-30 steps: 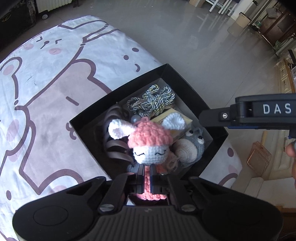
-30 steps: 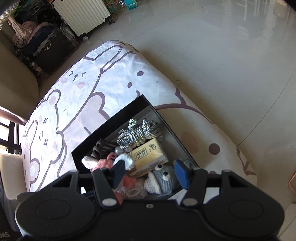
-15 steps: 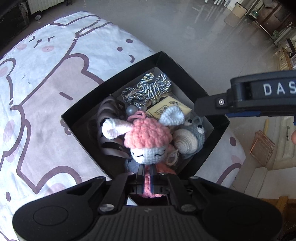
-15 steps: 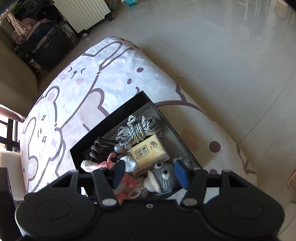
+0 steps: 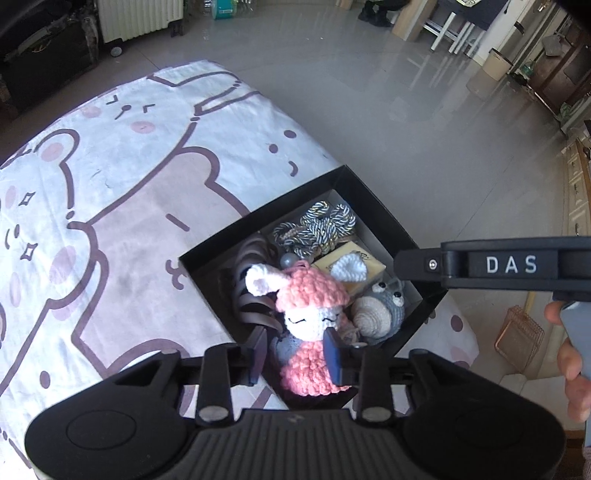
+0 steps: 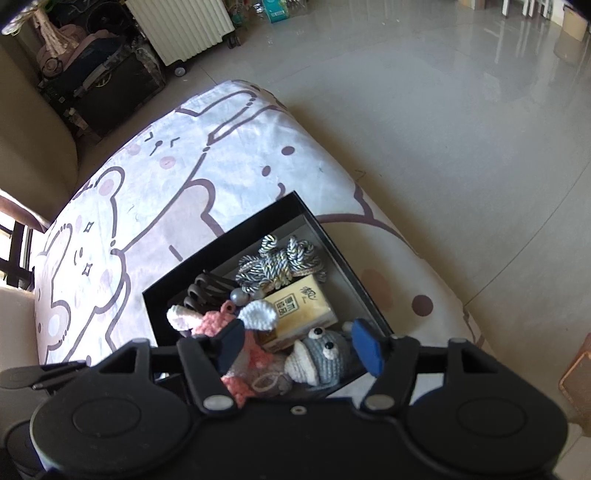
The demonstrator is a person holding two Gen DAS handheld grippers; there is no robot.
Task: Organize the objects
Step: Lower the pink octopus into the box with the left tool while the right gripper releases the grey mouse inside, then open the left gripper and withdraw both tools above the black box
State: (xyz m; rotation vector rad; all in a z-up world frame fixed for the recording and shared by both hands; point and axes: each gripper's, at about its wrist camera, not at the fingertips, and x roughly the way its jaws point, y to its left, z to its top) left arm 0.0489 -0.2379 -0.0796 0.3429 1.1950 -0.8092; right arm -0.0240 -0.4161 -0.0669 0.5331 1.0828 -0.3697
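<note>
A black box (image 5: pixel 365 195) sits at the corner of a cartoon-print cloth (image 5: pixel 122 206). In it lie a pink crochet bunny (image 5: pixel 310 314), a grey crochet owl (image 5: pixel 388 306), a yellow packet (image 6: pixel 299 306), a grey-white rope knot (image 5: pixel 317 225) and a dark hair claw (image 5: pixel 251 295). My left gripper (image 5: pixel 295 350) is open, its fingers on either side of the bunny, which rests in the box. My right gripper (image 6: pixel 297 343) is open above the box's near end, over the owl (image 6: pixel 321 354); the bunny (image 6: pixel 229 332) lies by its left finger.
The box (image 6: pixel 332 240) stands near the cloth's edge, with tiled floor (image 6: pixel 443 129) beyond. A white radiator (image 6: pixel 184 26) and dark bags are at the back left. A copper wire basket (image 5: pixel 517 339) stands on the floor to the right. A hand holds the right gripper's body (image 5: pixel 509 266).
My left gripper has opened and let go of the pink bunny, which now rests in the box. The right gripper stays open and has moved a little nearer the box.
</note>
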